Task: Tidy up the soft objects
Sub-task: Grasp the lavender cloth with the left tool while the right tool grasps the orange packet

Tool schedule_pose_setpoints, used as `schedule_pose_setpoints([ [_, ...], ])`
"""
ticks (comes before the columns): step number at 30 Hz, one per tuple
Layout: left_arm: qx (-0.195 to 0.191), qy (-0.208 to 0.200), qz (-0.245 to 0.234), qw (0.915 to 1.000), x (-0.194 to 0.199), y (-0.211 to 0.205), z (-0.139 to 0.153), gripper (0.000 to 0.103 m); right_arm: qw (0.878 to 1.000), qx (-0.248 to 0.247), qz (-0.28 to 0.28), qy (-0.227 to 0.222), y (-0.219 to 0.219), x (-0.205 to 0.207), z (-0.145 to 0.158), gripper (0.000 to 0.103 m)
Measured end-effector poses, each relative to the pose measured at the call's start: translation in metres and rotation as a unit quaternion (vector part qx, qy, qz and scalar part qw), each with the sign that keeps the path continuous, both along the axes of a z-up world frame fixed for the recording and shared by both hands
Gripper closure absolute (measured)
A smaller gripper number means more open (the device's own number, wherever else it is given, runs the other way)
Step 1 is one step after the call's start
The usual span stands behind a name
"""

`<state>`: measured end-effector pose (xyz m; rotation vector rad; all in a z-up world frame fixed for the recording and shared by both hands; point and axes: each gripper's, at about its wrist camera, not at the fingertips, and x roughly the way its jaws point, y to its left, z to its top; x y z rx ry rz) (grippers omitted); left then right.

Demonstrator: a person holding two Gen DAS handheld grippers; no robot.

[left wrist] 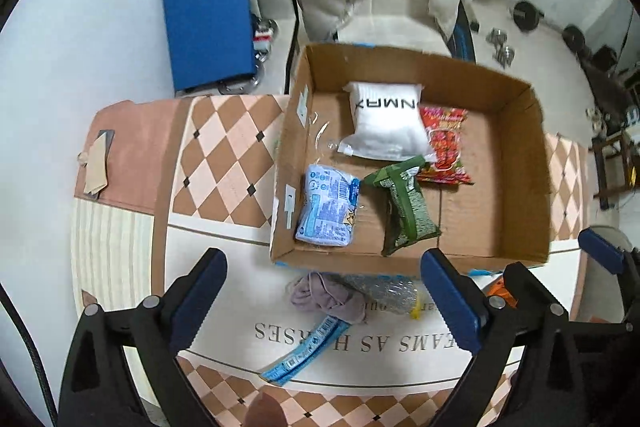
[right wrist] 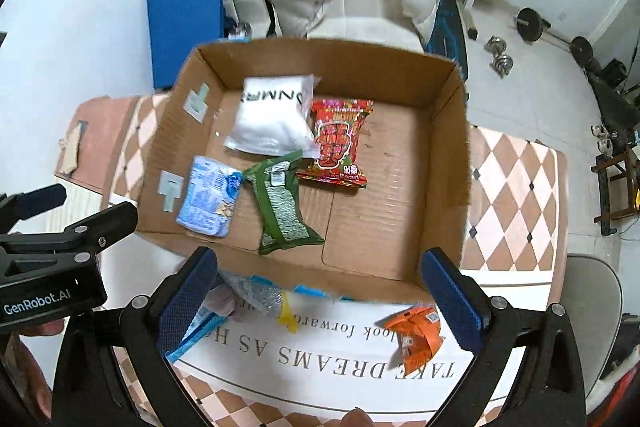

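Your left gripper (left wrist: 324, 291) and right gripper (right wrist: 320, 287) both gape, released, above the table's near edge; four packets lie in the cardboard box (right wrist: 448, 163).

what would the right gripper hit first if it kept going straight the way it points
Probably the near wall of the cardboard box, which sits midway between the open right gripper's fingers; depth is unclear, so it might instead land just inside on the box floor.
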<state>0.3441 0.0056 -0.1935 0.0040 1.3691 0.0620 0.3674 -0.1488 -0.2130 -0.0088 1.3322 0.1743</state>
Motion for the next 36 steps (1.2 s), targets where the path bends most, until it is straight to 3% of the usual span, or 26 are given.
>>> schedule_pose_setpoints([
  [6,-0.030,-0.008,0.047,0.9984,-0.030,0.013,0.009,0.004,0.999,0.024,-0.007,-0.030,-0.005,-0.030,0.031,0.000],
  [10,-0.056,0.045,0.096,0.9928,-0.047,0.028,-0.040,0.004,0.998,0.037,-0.031,-0.033,-0.024,-0.052,0.032,0.000],
  [14,-0.109,0.113,0.141,0.9775,-0.057,0.044,-0.113,0.008,0.994,0.064,-0.086,0.003,-0.065,-0.075,0.002,0.000],
  [17,-0.119,0.148,0.164,0.9679,-0.062,0.047,-0.156,0.009,0.988,0.066,-0.129,0.045,-0.097,-0.090,-0.034,0.000],
  [21,-0.131,0.171,0.184,0.9590,-0.064,0.048,-0.191,0.009,0.980,0.053,-0.172,0.078,-0.131,-0.102,-0.081,0.000],
  [25,-0.134,0.184,0.193,0.9544,-0.061,0.045,-0.215,0.009,0.980,0.031,-0.171,0.100,-0.143,-0.099,-0.118,0.000],
  [29,-0.128,0.187,0.189,0.9555,-0.057,0.041,-0.230,0.009,0.985,-0.001,-0.134,0.110,-0.138,-0.089,-0.146,0.000],
  [36,-0.060,0.167,0.134,0.9750,-0.056,0.031,-0.229,0.009,0.987,-0.046,-0.064,0.139,-0.123,-0.077,-0.185,0.003],
])
